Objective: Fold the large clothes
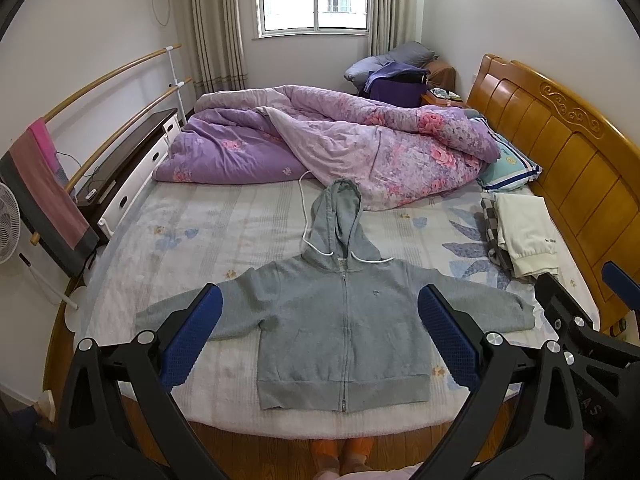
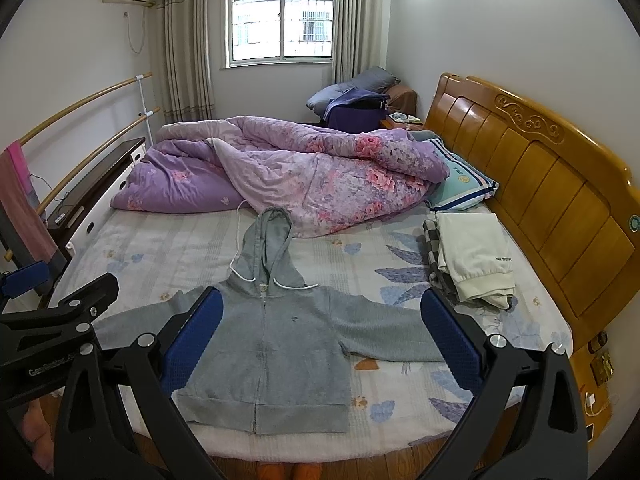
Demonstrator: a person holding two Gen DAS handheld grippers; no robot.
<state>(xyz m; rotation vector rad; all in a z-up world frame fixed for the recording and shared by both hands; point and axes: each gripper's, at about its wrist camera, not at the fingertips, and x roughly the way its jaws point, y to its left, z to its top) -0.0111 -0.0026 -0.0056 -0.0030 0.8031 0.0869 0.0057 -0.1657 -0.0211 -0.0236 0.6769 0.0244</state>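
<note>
left gripper point(image 1: 320, 334) jaws spread, empty | right gripper point(image 2: 320, 338) jaws spread, empty | grey hoodie point(image 1: 340, 320) flat, lower centre, sleeves out | drawstring point(image 1: 306, 208) loose, may snag mid-fold | quilt point(image 1: 320, 140) upper centre, crowds hood

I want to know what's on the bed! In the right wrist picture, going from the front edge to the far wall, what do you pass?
Grey hoodie → purple flowery quilt → window.
</note>
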